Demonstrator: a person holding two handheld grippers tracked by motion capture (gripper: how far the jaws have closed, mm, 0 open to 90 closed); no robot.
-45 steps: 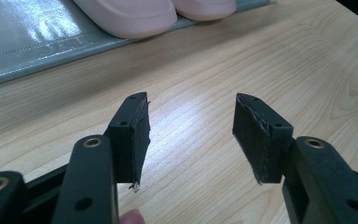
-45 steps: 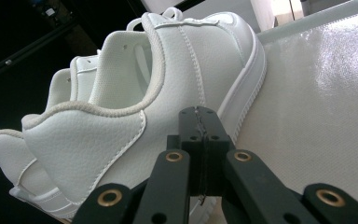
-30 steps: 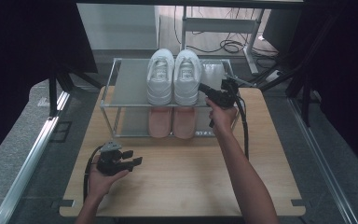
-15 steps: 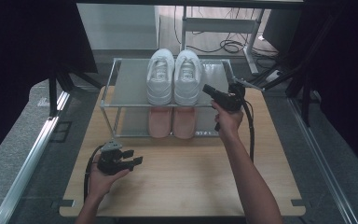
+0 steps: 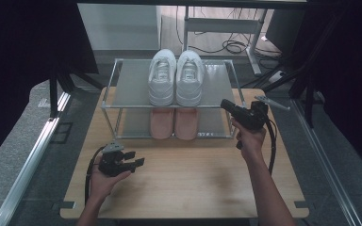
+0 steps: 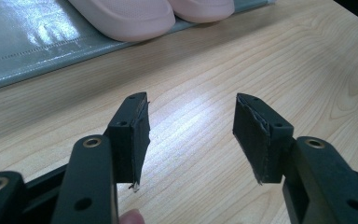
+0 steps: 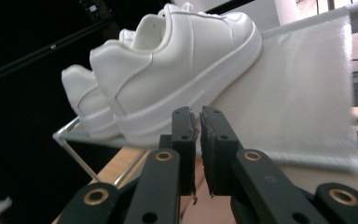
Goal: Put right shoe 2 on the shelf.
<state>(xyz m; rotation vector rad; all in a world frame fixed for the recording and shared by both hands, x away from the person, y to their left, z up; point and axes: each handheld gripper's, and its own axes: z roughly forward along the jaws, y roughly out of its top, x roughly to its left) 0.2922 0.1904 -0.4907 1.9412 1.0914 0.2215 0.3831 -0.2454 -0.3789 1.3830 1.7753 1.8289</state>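
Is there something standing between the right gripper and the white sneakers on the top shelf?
Nothing visible does. The right gripper points at the heel of the nearer white sneaker with open air between them, its jaws just opening, nothing between them. The top shelf beside the shoes is bare.

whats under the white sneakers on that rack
Below the white sneakers, on the lower shelf of the rack, sits a pair of pink slippers. Only their front ends show in the high view; the top shelf covers the rest.
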